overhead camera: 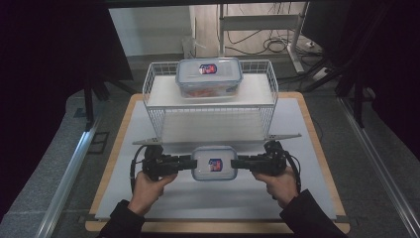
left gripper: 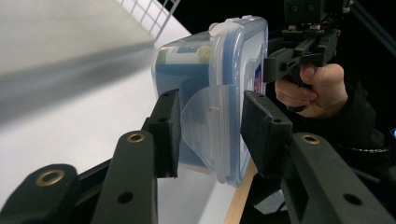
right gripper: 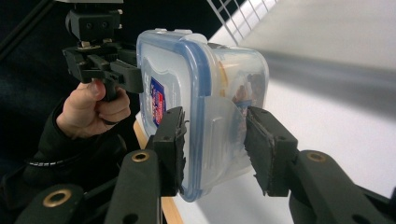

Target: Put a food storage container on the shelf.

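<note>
A clear food container [overhead camera: 214,163] with a blue-rimmed lid and a red-and-blue label hangs over the front half of the white table top [overhead camera: 148,198]. It is held from both short ends. My left gripper [overhead camera: 191,162] is shut on its left end. In the left gripper view the pads [left gripper: 166,125] of the left gripper [left gripper: 210,126] clamp across the side latch flap of the container [left gripper: 205,70]. My right gripper [overhead camera: 232,162] is shut on the right end. In the right gripper view the right gripper [right gripper: 215,140] has its pads [right gripper: 267,144] pressed over the other flap of the container [right gripper: 168,65].
A white wire shelf rack [overhead camera: 158,119] stands just behind the held container, and a second similar lidded container [overhead camera: 209,77] rests on its top shelf. The table's wooden edge [overhead camera: 119,129] frames the white top. Metal rails [overhead camera: 69,168] run down both sides, with dark curtains beyond.
</note>
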The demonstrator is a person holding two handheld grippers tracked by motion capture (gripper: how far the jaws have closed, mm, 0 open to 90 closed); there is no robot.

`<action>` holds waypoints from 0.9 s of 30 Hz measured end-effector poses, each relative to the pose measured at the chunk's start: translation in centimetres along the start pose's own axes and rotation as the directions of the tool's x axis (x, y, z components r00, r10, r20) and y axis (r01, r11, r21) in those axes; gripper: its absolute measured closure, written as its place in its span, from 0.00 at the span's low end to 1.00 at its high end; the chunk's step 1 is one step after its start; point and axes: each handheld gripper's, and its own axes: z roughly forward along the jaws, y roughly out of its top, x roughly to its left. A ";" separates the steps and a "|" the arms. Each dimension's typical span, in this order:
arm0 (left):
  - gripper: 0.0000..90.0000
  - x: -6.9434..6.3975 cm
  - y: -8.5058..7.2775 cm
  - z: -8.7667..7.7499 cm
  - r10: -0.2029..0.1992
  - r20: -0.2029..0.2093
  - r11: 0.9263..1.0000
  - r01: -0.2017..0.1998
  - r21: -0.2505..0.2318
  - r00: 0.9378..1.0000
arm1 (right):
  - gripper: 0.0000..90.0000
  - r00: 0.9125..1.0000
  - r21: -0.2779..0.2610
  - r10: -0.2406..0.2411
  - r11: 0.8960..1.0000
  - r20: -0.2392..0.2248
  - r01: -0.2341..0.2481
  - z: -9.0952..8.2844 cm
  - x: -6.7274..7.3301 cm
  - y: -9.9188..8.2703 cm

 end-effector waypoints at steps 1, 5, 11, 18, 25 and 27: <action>0.66 -0.1 0.6 -0.2 0.006 -0.003 1.000 -0.006 -0.003 1.000 | 0.65 1.000 -0.006 -0.005 1.000 -0.001 0.005 0.0 0.1 0.4; 0.66 -0.2 2.1 -0.7 0.010 -0.011 1.000 -0.010 0.002 1.000 | 0.65 1.000 -0.016 -0.017 1.000 -0.002 0.017 -0.2 0.5 2.2; 0.66 -0.4 3.8 -1.1 0.006 -0.002 1.000 -0.006 -0.008 1.000 | 0.65 0.999 -0.032 -0.030 0.999 -0.012 0.030 -0.4 0.6 4.1; 0.66 -0.7 5.8 -1.7 0.021 -0.010 1.000 -0.022 -0.022 1.000 | 0.65 0.999 -0.051 -0.007 0.999 -0.037 0.005 -0.7 0.6 6.1; 0.66 -1.0 8.6 -2.6 0.038 -0.017 0.999 -0.039 -0.025 0.999 | 0.65 0.999 -0.073 -0.030 0.997 -0.034 0.027 -0.8 1.3 8.5; 0.66 -1.0 9.2 -2.8 0.039 -0.017 0.999 -0.039 -0.032 0.999 | 0.65 0.999 -0.074 -0.040 0.997 -0.028 0.037 -0.9 1.6 9.3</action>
